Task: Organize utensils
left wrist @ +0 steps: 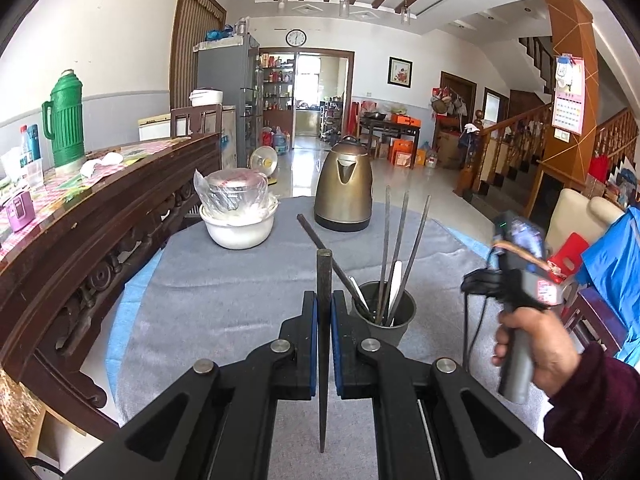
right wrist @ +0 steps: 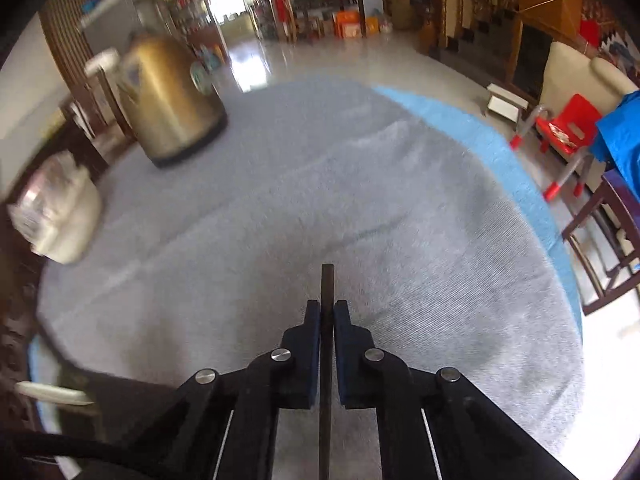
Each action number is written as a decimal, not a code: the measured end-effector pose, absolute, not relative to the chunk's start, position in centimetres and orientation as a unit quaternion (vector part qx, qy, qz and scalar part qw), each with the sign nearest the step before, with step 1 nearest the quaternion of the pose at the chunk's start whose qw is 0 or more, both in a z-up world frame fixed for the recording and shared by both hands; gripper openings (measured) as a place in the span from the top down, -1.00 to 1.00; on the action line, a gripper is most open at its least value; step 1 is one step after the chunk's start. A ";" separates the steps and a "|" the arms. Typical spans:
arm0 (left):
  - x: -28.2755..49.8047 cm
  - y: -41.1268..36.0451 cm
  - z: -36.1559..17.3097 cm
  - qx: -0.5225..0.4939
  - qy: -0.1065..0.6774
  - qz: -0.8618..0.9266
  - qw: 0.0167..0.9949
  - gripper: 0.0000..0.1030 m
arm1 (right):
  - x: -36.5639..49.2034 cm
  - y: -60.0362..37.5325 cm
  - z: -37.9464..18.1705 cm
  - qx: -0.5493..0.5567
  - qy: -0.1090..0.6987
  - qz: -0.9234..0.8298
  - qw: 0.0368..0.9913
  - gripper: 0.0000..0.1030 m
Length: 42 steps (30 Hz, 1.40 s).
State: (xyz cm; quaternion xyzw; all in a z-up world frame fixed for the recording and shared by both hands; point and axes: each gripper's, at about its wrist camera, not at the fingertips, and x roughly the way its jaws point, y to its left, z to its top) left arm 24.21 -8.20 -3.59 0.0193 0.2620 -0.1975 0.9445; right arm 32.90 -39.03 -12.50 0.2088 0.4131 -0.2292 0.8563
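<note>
1. Both sets of fingers are pinched on a dark chopstick each. The left gripper [left wrist: 324,312] holds its chopstick [left wrist: 323,280] upright-ish, just left of the grey holder cup [left wrist: 386,322]. The right gripper [right wrist: 327,320] holds another chopstick [right wrist: 327,284] out over the bare grey cloth of the desk [right wrist: 280,200].
2. My guess at the step: drop these into the cup with the rest. For the left one, I'd swing right until the tip is above the rim, tilt it down, and only then open. The cup already holds several sticks and a white utensil [left wrist: 395,284], so I'd aim for the gap on the near side.
3. The right wrist view is smeared with motion blur. The kettle [right wrist: 172,100] and white bowl [right wrist: 64,216] are mushy, and the cup isn't in it at all.
4. I can't see the lower end of either chopstick behind the fingers, so grip depth is unknown.
</note>
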 end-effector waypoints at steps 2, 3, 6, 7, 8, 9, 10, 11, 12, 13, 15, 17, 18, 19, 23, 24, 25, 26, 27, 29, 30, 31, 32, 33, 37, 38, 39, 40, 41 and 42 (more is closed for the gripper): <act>24.0 -8.5 -3.3 0.023 0.261 -0.198 0.945 0.87 | 31.6 -38.8 -10.8 0.218 0.387 -0.219 0.869 0.87; 23.7 -8.7 -3.2 0.024 0.260 -0.199 0.945 0.87 | 30.5 -38.8 -9.6 0.226 0.370 -0.212 0.876 0.87; 23.1 -9.2 -2.6 0.032 0.252 -0.200 0.946 0.87 | 29.3 -39.1 -7.2 0.245 0.333 -0.190 0.890 0.87; 23.0 -9.4 -2.3 0.032 0.250 -0.202 0.946 0.87 | 28.5 -39.1 -6.2 0.250 0.317 -0.181 0.897 0.87; 22.9 -9.5 -2.2 0.032 0.249 -0.204 0.946 0.87 | 27.7 -39.0 -5.1 0.255 0.299 -0.171 0.903 0.87; 22.7 -9.6 -2.0 0.033 0.247 -0.205 0.947 0.87 | 27.4 -38.9 -4.5 0.257 0.291 -0.168 0.906 0.87; 22.6 -9.7 -1.8 0.033 0.245 -0.205 0.947 0.87 | 26.8 -38.7 -3.4 0.260 0.275 -0.161 0.912 0.87; 22.4 -9.9 -1.5 0.034 0.243 -0.206 0.947 0.87 | 26.5 -38.6 -2.7 0.261 0.267 -0.157 0.914 0.87; 22.3 -10.0 -1.3 0.034 0.242 -0.207 0.947 0.87 | 26.0 -38.4 -1.8 0.262 0.253 -0.152 0.919 0.87; 22.2 -10.1 -1.2 0.035 0.240 -0.208 0.948 0.87 | 25.5 -38.2 -0.8 0.261 0.239 -0.147 0.924 0.87; 21.9 -10.3 -0.8 0.038 0.235 -0.207 0.949 0.87 | 24.6 -37.6 0.8 0.258 0.221 -0.142 0.930 0.87; 21.8 -10.5 -0.6 0.039 0.234 -0.208 0.949 0.87 | 24.0 -37.0 2.3 0.250 0.201 -0.133 0.938 0.87; 21.7 -10.5 -0.5 0.038 0.234 -0.209 0.949 0.87 | 23.9 -36.6 3.1 0.247 0.195 -0.130 0.940 0.87; 21.7 -10.5 -0.4 0.039 0.233 -0.209 0.949 0.87 | 23.8 -36.3 3.7 0.244 0.190 -0.127 0.943 0.87; 21.7 -10.5 0.4 0.039 0.227 -0.211 0.950 0.87 | 23.5 -35.4 5.2 0.235 0.178 -0.113 0.949 0.87; 21.8 -10.5 0.7 0.039 0.225 -0.212 0.950 0.87 | 23.4 -35.3 5.5 0.234 0.175 -0.109 0.950 0.87; 21.9 -10.5 0.9 0.039 0.223 -0.212 0.951 0.87 | 23.4 -35.0 6.1 0.231 0.170 -0.106 0.952 0.87; 22.0 -10.4 1.2 0.038 0.220 -0.213 0.951 0.87 | 23.3 -35.0 6.3 0.229 0.167 -0.105 0.953 0.87; 22.2 -10.4 1.5 0.036 0.219 -0.216 0.951 0.87 | 23.4 -34.8 6.7 0.224 0.164 -0.103 0.955 0.87; 22.7 -10.2 2.2 0.030 0.216 -0.222 0.950 0.87 | 23.5 -34.5 7.5 0.220 0.156 -0.100 0.958 0.87; 23.0 -10.1 2.6 0.027 0.213 -0.225 0.950 0.87 | 23.5 -34.2 8.0 0.216 0.154 -0.098 0.959 0.87; 23.4 -10.0 3.0 0.024 0.210 -0.228 0.950 0.87 | 23.6 -34.0 8.5 0.212 0.150 -0.096 0.961 0.87; 23.7 -10.0 3.5 0.022 0.207 -0.230 0.951 0.87 | 23.8 -33.9 8.9 0.210 0.146 -0.095 0.962 0.87; 24.1 -10.0 4.0 0.019 0.205 -0.232 0.951 0.87 | 23.9 -33.7 9.3 0.207 0.142 -0.093 0.963 0.87; 25.5 -10.1 5.7 0.003 0.193 -0.241 0.951 0.87 | 24.6 -32.9 10.9 0.205 0.130 -0.082 0.967 0.87; 25.9 -10.2 6.2 0.000 0.189 -0.242 0.952 0.87 | 24.7 -32.7 11.0 0.204 0.129 -0.080 0.967 0.87; 26.0 -10.4 6.5 -0.002 0.186 -0.243 0.952 0.87 | 24.9 -32.4 11.1 0.202 0.128 -0.077 0.968 0.87; 26.2 -10.5 7.0 -0.004 0.181 -0.245 0.953 0.87 | 25.2 -32.1 11.1 0.199 0.127 -0.076 0.969 0.87; 26.3 -10.7 7.3 -0.006 0.176 -0.246 0.953 0.87 | 25.3 -31.9 11.1 0.196 0.127 -0.075 0.969 0.87; 26.4 -11.0 7.6 -0.009 0.171 -0.249 0.953 0.87 | 25.6 -31.5 10.8 0.192 0.129 -0.074 0.970 0.87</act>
